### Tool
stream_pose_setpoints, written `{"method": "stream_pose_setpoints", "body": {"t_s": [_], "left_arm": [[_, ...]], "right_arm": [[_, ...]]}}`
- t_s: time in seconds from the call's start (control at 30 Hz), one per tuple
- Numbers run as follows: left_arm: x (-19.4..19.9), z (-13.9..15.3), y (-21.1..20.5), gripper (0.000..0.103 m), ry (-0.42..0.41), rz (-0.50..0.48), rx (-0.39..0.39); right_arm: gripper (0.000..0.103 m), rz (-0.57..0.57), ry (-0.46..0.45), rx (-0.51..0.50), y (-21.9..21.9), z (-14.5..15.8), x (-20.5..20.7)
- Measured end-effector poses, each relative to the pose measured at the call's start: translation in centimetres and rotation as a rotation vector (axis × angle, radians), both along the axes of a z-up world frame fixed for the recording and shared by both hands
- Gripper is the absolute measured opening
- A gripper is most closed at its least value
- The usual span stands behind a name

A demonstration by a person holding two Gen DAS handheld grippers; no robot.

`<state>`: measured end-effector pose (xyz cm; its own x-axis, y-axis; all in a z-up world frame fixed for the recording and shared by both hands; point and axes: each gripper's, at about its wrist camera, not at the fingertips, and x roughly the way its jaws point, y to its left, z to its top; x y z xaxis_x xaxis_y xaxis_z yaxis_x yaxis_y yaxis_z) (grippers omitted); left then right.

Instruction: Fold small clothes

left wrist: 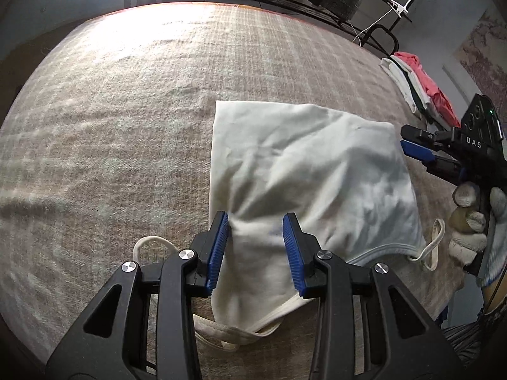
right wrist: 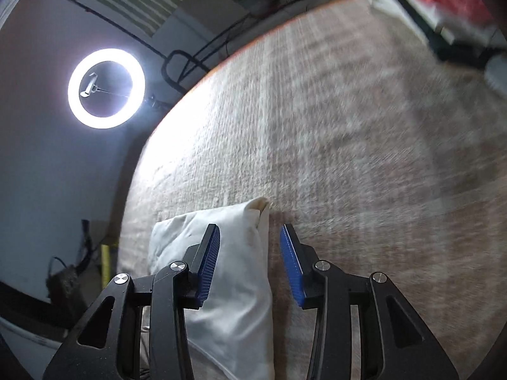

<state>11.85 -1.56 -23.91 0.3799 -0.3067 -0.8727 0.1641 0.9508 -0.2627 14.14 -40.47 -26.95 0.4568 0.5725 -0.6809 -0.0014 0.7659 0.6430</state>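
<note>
- We work over a wide bench (left wrist: 111,110) covered in a beige woven cloth; it fills most of both views and carries everything here.
- The cream garment (left wrist: 310,171), a small top with shoulder straps, lies flat-ish and rumpled on the bench, from the centre of the left wrist view out toward 3 o'clock. Its long axis runs from the strap end close under us away toward 12 o'clock, where the hem edge lies straight.
- A pile of other clothes (left wrist: 421,88), white, dark and coral, sits at 2 o'clock near the bench's far edge, well apart from the garment.
- Our left gripper (left wrist: 255,247) is right over the strap end, its fingers (left wrist: 218,247) spread apart with a raised ridge of the cloth between them; we judge they are not yet pinching it.
- Our right gripper (left wrist: 412,145) hangs at 3 o'clock just beside the garment's side edge, fingers parted and holding nothing. In its own view (right wrist: 250,262) the folded edge (right wrist: 263,253) runs away toward 12 o'clock between the fingers.
- One strap loop (left wrist: 432,243) trails at 4 o'clock, another (left wrist: 149,247) at 8 o'clock.
- We judge the left hand is the nearer to a grasp, and the next fold would carry the strap end toward 12 o'clock.
</note>
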Motion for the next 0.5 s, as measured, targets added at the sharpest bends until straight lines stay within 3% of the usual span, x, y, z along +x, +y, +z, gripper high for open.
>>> {"method": "stream_pose_setpoints", "body": {"t_s": [0.03,0.13,0.27,0.33,0.43,0.5], "left_arm": [[-0.1,0.0,0.1,0.036,0.000,0.000,0.002],[0.2,-0.1,0.0,0.036,-0.004,0.003,0.013],[0.5,-0.3,0.1,0.036,-0.004,0.006,0.017],[0.6,-0.4,0.1,0.036,-0.002,0.009,0.018],[0.6,-0.5,0.1,0.036,-0.003,0.006,0.022],[0.5,-0.6,0.0,0.036,-0.007,0.001,0.026]], "right_arm": [[0.037,0.013,0.014,0.011,0.2,-0.5,0.3],[0.009,0.052,0.033,0.055,1.0,-1.2,0.4],[0.010,0.077,0.015,0.101,2.6,-0.7,0.7],[0.014,0.071,0.017,0.118,3.0,-0.9,1.1],[0.028,0.040,0.051,0.156,2.8,-1.8,2.0],[0.027,-0.004,0.053,0.161,2.2,-2.2,2.4]]}}
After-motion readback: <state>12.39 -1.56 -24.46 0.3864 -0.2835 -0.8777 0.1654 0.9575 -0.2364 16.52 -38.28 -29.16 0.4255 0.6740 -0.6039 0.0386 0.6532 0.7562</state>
